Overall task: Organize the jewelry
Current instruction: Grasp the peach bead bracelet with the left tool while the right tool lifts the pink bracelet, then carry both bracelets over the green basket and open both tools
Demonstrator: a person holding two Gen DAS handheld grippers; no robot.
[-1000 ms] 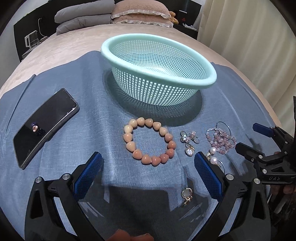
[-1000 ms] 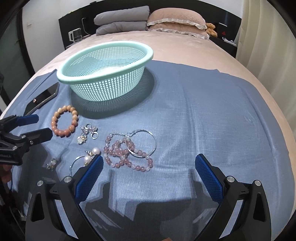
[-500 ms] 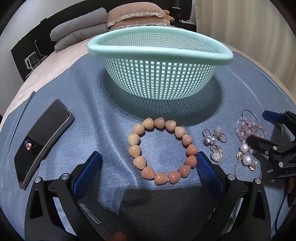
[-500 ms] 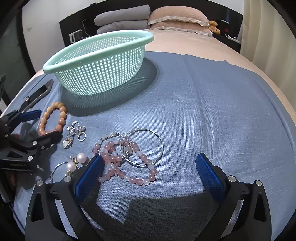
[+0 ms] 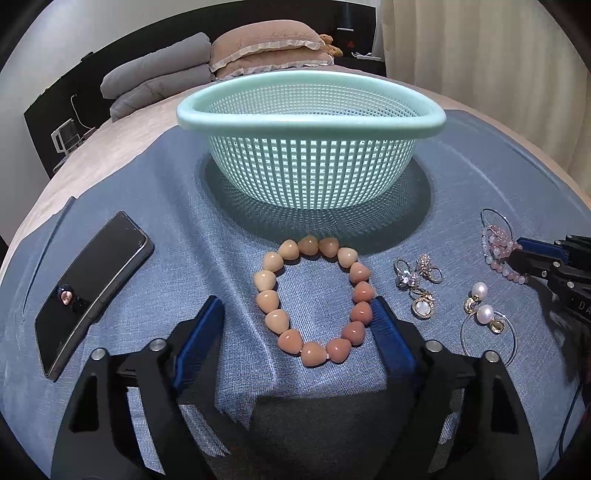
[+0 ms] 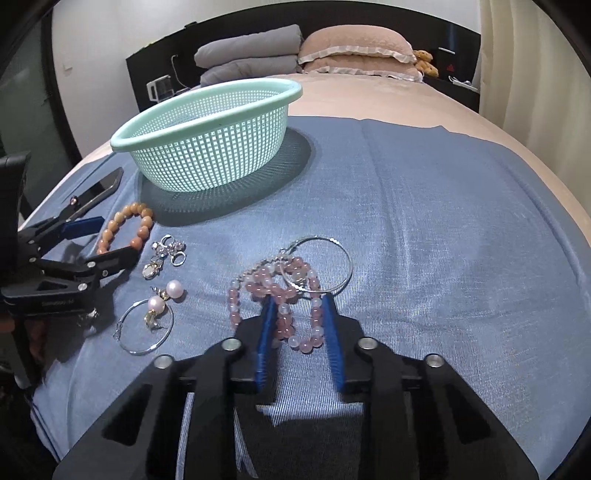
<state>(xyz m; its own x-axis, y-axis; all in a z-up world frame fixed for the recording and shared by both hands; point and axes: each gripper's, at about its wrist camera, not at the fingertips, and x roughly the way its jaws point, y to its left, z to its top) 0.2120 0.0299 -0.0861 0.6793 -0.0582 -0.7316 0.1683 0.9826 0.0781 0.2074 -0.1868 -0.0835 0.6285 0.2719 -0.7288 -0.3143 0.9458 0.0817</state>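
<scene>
Jewelry lies spread on the blue cloth (image 6: 424, 206): your left gripper (image 5: 295, 317) is closing around the peach bead bracelet (image 5: 314, 299), your right gripper (image 6: 299, 306) closing onto the pink bead strand (image 6: 284, 295).

Bedroom interior. Bed (image 6: 369, 99) with beige-pink cover, overlaid in front by a blue woven cloth (image 6: 424, 206). At the head: two grey pillows (image 6: 251, 55), stacked, beside two dusty-pink pillows (image 6: 354, 48) with pale frilled edges, likewise stacked. Small brown plush toy (image 6: 424, 59) just beside the pink pillows. Dark headboard panel (image 6: 162, 62) against a white wall (image 6: 110, 33). Cream pleated curtains (image 5: 480, 74) on the right side, lit softly. Dark bedside surface (image 6: 458, 88) near the curtains, carrying small items too small to identify.
</scene>
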